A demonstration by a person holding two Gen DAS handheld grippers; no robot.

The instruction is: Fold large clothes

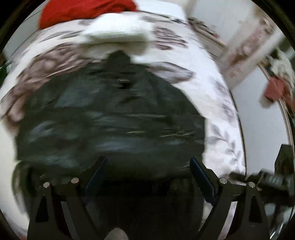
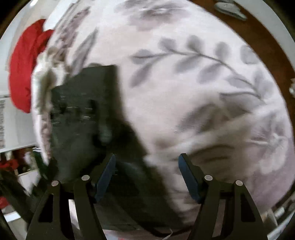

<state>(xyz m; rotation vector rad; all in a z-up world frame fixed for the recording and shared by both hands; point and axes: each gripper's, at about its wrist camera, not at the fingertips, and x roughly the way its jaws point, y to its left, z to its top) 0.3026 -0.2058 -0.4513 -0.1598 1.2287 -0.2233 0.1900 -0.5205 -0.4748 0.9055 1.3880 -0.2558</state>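
Observation:
A large dark green-black garment [image 1: 110, 118] lies spread on a bed with a white floral cover [image 1: 217, 103]; the view is motion-blurred. My left gripper [image 1: 148, 164] is open and empty, its fingers over the garment's near edge. In the right wrist view the same dark garment [image 2: 83, 118] lies at the left on the floral cover [image 2: 184, 83]. My right gripper [image 2: 146, 160] is open and empty, its left finger [image 2: 106, 175] over the garment's edge and its right finger over bare cover.
A folded white item [image 1: 118, 35] lies beyond the garment, with a red cloth [image 1: 83, 11] behind it, also seen at the left in the right wrist view [image 2: 24, 64]. The bed's wooden edge [image 2: 267, 42] curves at the right. Clutter stands by the wall [image 1: 276, 88].

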